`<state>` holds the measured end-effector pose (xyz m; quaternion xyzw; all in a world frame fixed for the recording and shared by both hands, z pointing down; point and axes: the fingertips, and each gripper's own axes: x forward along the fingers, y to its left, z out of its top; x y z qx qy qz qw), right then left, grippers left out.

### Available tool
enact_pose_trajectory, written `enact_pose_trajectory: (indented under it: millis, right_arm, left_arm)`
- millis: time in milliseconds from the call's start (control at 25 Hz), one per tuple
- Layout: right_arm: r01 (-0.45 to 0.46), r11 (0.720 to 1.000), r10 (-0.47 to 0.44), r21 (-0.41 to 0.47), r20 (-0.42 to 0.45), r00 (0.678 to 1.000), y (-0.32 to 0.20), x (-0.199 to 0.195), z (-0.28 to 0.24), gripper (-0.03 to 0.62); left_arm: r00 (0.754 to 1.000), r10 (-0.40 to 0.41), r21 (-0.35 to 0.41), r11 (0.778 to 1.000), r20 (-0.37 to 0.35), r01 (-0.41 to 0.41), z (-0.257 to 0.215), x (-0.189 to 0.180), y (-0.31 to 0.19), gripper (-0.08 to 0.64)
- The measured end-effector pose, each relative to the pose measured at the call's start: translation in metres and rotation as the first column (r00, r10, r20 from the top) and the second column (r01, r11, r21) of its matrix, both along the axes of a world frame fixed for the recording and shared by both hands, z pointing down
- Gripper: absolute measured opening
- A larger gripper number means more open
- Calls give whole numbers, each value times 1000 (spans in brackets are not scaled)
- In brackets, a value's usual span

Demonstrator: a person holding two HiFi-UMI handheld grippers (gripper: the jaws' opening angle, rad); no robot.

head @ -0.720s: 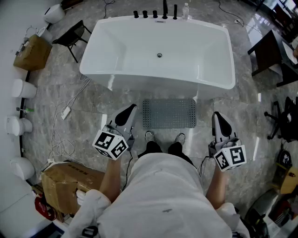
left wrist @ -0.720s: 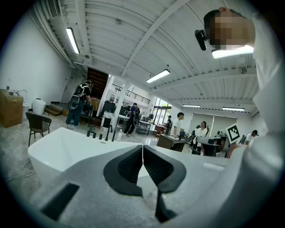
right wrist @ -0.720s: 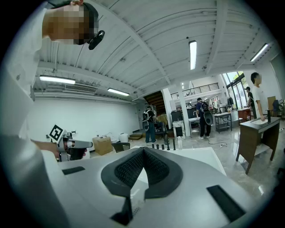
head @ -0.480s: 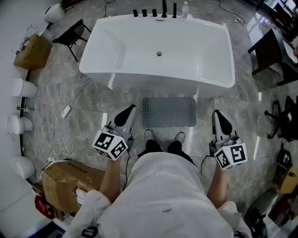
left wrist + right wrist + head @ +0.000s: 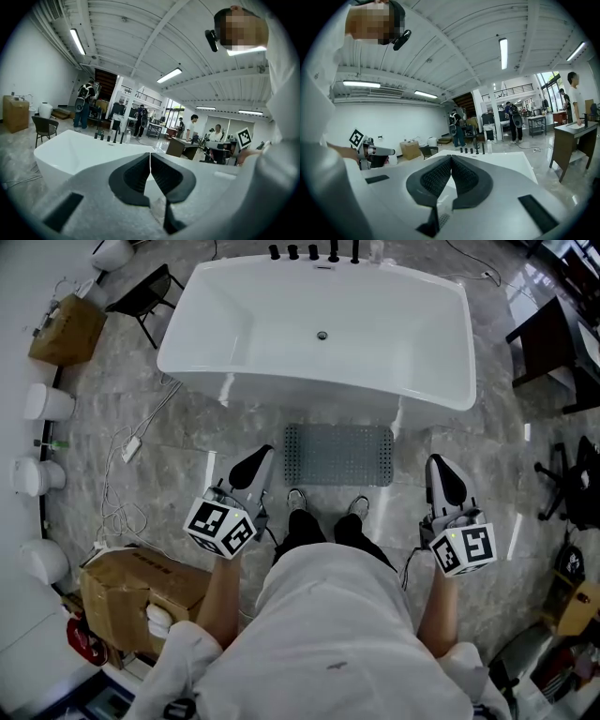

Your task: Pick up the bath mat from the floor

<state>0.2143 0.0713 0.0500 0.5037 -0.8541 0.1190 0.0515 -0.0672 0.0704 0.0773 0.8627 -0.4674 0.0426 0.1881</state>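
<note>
Grey marble-tile floor, open workshop hall, white freestanding bathtub ahead. Grey perforated rectangular rubber bath mat lies flat between tub and the person's shoes, untouched. Left gripper and right gripper: jaws pressed together, empty, flanking the mat. Likely staging before the reach.

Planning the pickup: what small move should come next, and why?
Probably lower the left tool and right tool toward the bath mat: it lies flat and untouched on the floor before the bathtub, and both tools are shut, empty, and well above it.
</note>
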Motion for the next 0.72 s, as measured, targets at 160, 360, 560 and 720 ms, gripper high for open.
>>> enact_pose_trajectory:
  millis: [160, 360, 560, 720]
  right_arm:
    - [11, 997, -12, -74, -20, 1000, -5, 13, 25, 9]
    - [46, 985, -49, -167, -18, 999, -7, 24, 67, 9]
    - [81, 969, -88, -234, -20, 996, -14, 16, 109, 9]
    - [75, 955, -88, -289, -35, 996, -17, 8, 149, 9]
  left_arm:
    - [999, -29, -55, 998, 32, 31, 21, 5, 3, 14]
    - [996, -66, -150, 986, 64, 75, 64, 7, 17, 14]
    - [994, -55, -203, 976, 99, 75, 104, 0, 19, 14]
    - [993, -33, -251, 966, 115, 61, 146, -11, 19, 14]
